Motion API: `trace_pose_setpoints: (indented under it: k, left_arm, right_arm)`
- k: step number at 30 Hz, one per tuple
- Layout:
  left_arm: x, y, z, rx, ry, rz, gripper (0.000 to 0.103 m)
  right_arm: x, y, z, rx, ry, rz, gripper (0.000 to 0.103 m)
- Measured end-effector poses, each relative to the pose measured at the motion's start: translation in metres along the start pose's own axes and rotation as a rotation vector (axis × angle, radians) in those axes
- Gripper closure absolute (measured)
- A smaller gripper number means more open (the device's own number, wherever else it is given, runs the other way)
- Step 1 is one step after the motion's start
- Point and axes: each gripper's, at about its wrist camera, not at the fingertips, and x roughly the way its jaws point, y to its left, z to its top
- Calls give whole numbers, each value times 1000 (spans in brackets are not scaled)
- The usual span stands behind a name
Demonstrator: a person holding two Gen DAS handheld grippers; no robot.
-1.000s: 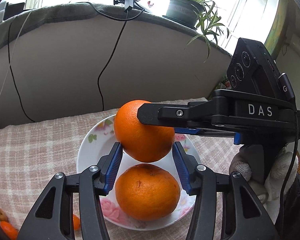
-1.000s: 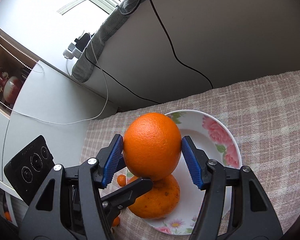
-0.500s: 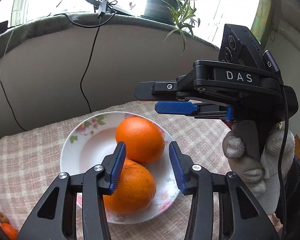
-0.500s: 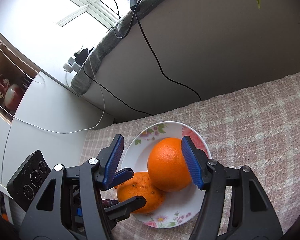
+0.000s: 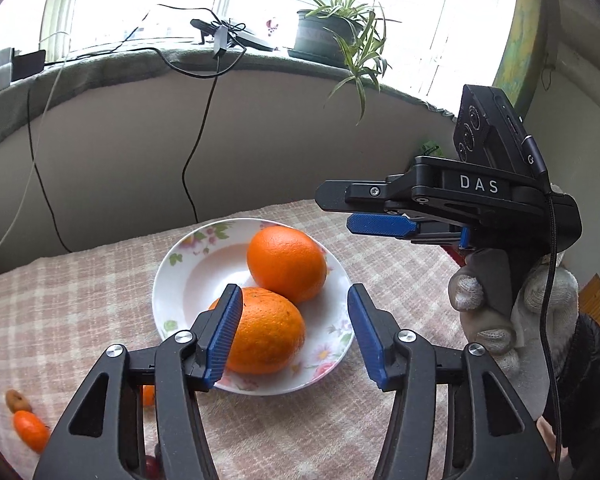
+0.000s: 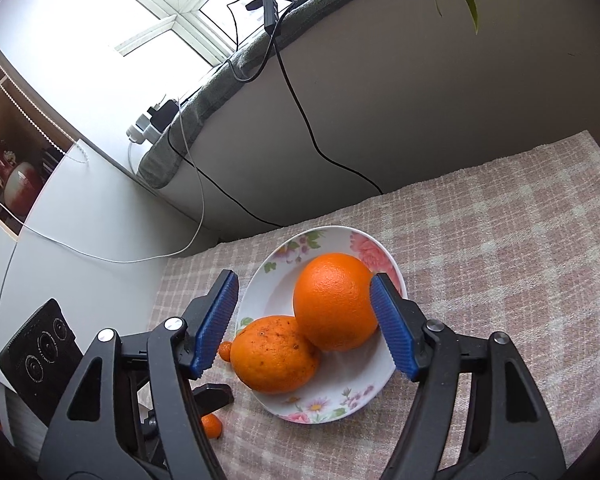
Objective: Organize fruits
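Two round, dimpled oranges, a smooth orange and a rougher orange, are held touching in a glossy floral plate on the checked woven tabletop. Both the left hand-held gripper and the right hand-held gripper are opening, nothing gripped.

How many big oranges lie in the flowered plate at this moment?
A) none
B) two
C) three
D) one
B: the flowered plate holds a smooth orange and a rougher orange side by side and touching; the small orange fruits lie on the cloth outside the plate.
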Motion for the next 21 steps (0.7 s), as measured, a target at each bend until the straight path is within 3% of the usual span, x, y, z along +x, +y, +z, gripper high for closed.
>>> trace_pose_setpoints:
  k: [9, 13, 16, 21]
  left_arm:
    - [-52, 33, -24, -50, -72, 92, 42]
    - [-84, 57, -44, -73, -114, 181, 42]
    - [-105, 77, -64, -114, -124, 226, 42]
    - [-120, 99, -95, -166, -102, 286, 42]
  right_arm:
    - [-27, 26, -32, -108, -70, -77, 22]
    - [-35, 49, -53, -214, -116, -109, 20]
    - [-34, 68, -72, -312, -115, -115, 13]
    - [-26, 96, -105, -439, -80, -125, 13]
